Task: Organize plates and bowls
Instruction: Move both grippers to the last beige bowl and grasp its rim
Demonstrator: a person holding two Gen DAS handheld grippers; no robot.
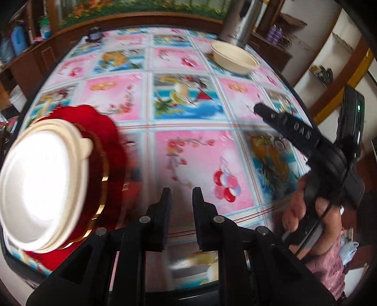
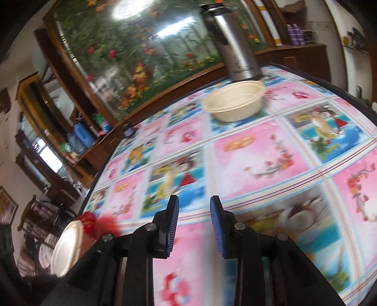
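A cream bowl (image 1: 40, 186) sits on a red plate with a gold rim (image 1: 106, 150) at the table's near left; both also show in the right wrist view, the bowl (image 2: 67, 247) and the plate (image 2: 103, 223) at lower left. A second cream bowl (image 1: 233, 57) stands far right by a steel flask; it also shows in the right wrist view (image 2: 234, 101). My left gripper (image 1: 181, 195) is open and empty over the tablecloth. My right gripper (image 2: 194, 207) is open and empty; in the left wrist view its finger (image 1: 282, 120) points over the table's right side.
A steel thermos flask (image 2: 232, 42) stands behind the far bowl, also in the left wrist view (image 1: 240, 21). The table (image 1: 188, 146) has a pink and blue patterned cloth. A small dark object (image 1: 94, 34) lies at the far edge. Wooden cabinets surround the table.
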